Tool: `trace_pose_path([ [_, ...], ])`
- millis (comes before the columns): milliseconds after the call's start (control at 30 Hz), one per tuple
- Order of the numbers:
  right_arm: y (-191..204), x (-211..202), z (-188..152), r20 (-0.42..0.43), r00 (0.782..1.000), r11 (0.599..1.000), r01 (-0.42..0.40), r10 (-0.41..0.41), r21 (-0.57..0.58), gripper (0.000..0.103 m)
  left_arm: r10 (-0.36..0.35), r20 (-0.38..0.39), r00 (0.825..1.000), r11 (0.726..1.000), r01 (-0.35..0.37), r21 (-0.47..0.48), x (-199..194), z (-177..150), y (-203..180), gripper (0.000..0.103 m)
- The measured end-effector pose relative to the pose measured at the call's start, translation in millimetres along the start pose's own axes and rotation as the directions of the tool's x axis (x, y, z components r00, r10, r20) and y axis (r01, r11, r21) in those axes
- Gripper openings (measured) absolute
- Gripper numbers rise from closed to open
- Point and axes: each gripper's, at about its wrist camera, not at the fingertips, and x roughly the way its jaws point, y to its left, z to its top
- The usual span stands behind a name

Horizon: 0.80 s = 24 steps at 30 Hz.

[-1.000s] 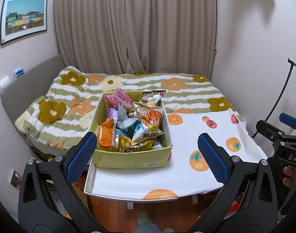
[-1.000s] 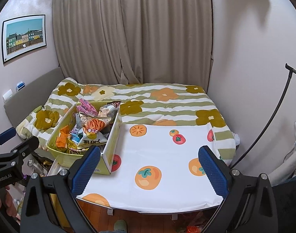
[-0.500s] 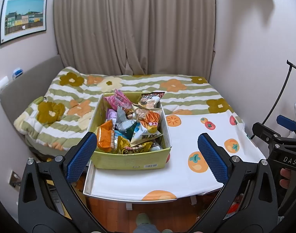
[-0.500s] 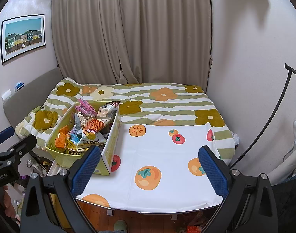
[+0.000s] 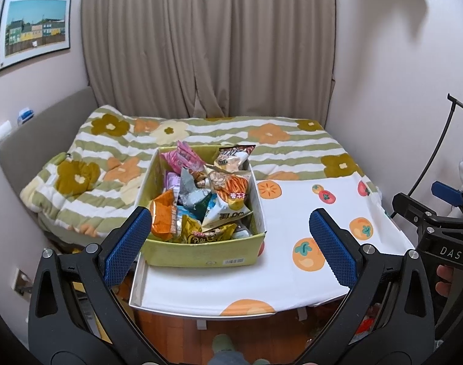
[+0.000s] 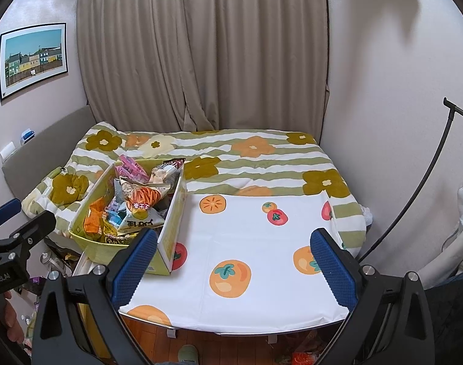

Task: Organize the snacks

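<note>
A yellow-green cardboard box (image 5: pixel 198 257) (image 6: pixel 170 228) stands on the left part of a small table covered with a white fruit-print cloth (image 5: pixel 292 213) (image 6: pixel 249 237). It is heaped with several snack bags: an orange bag (image 5: pixel 164 216), a pink one (image 5: pixel 186 158), a carrot-print bag (image 5: pixel 231 188) (image 6: pixel 146 196). My left gripper (image 5: pixel 228 243) is open and empty, held above the table's near edge in front of the box. My right gripper (image 6: pixel 231 255) is open and empty over the cloth, right of the box.
A bed with a green-striped flower quilt (image 5: pixel 201 133) (image 6: pixel 246 158) lies behind the table, with curtains (image 6: pixel 201 60) beyond. A black stand pole (image 6: pixel 414 197) leans at the right wall. Clutter lies on the floor (image 6: pixel 52 261) left of the table.
Both grippers have drifted slightly; the box and table sit a little lower and nearer in both views. Both stay open and empty.
</note>
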Motion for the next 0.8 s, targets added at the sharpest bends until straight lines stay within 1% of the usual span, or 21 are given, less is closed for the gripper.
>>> trace_pose_path([
  [533,-2.2,0.5,0.5,-0.002,1.0,1.0,0.001,-0.001,-0.002,0.1,0.006,0.008,1.0,1.0,-0.006,-0.009,-1.3,1.5,2.2,0.103],
  [700,-1.4,0.6,0.8,0.0,1.0,1.0,0.001,-0.001,0.0,0.1,0.035,0.017,0.999,0.999,-0.035,0.002,-3.7,-0.4,5.5,0.103],
  [800,-1.9,0.6,0.9,-0.001,1.0,1.0,0.0,0.0,-0.001,0.1,0.036,0.023,0.999,0.999,-0.036,0.002,-4.8,-1.9,6.3,0.103],
])
